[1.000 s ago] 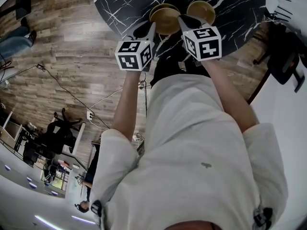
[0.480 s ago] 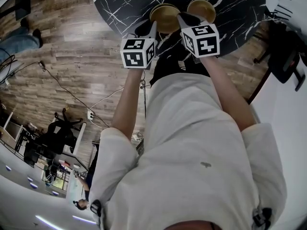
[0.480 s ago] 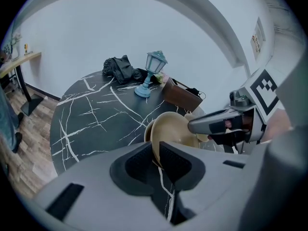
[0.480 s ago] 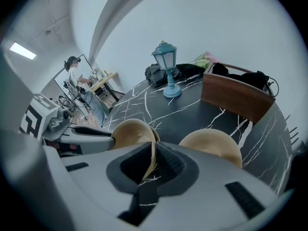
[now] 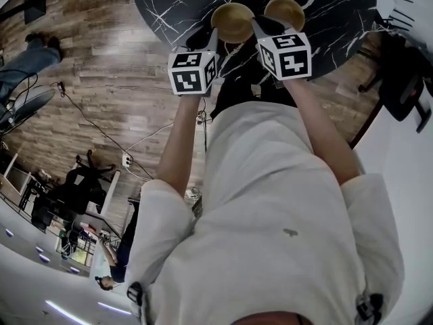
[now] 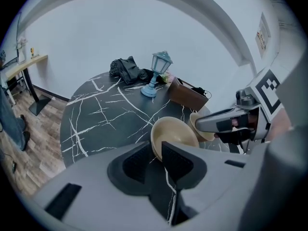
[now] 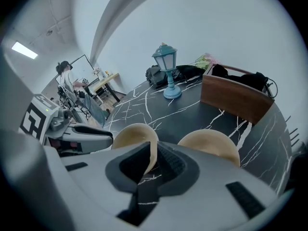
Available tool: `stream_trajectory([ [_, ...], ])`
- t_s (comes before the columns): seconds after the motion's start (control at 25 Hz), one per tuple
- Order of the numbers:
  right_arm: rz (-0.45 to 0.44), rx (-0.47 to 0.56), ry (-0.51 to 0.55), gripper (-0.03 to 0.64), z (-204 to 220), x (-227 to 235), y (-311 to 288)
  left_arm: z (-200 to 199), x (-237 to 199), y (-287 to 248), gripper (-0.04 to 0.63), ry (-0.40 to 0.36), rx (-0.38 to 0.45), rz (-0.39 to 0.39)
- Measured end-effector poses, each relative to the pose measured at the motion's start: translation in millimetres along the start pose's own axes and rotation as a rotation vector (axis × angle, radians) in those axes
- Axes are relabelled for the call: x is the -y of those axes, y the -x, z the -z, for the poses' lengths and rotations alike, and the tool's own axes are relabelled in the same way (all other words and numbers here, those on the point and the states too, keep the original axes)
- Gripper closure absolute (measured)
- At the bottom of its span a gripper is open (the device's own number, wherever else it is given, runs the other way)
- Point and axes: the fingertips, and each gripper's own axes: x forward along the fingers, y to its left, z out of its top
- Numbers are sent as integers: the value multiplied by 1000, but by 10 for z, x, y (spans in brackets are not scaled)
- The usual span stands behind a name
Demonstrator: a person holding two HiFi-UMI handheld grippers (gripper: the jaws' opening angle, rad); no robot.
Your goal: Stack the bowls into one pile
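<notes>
Left gripper [image 6: 156, 150] and right gripper [image 7: 153, 153]: fingers just opening, released astride left bowl [image 5: 232, 20] rim; next, likely fetch right bowl [image 5: 284, 10] for stacking

You wear a white short-sleeved shirt [image 5: 284, 202]; your grey left tool [image 5: 214, 38] and right tool [image 5: 256, 24] carry black-and-white marker cubes [image 5: 193, 73].

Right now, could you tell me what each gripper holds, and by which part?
Nothing looks gripped. The left gripper and right gripper straddle opposite sides of the left bowl at its rim, but their jaws have just been opening, pads apparently off it.
</notes>
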Motion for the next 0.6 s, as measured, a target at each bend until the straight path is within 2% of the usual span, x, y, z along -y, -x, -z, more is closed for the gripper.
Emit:
stream_trajectory([
  [0.28, -29, 9, 16, 571, 27, 17, 81, -6, 103, 62, 529, 11, 25, -27],
  [0.6, -72, -22, 94, 570, 119, 188, 249, -75, 267, 147, 529, 115, 136, -134],
])
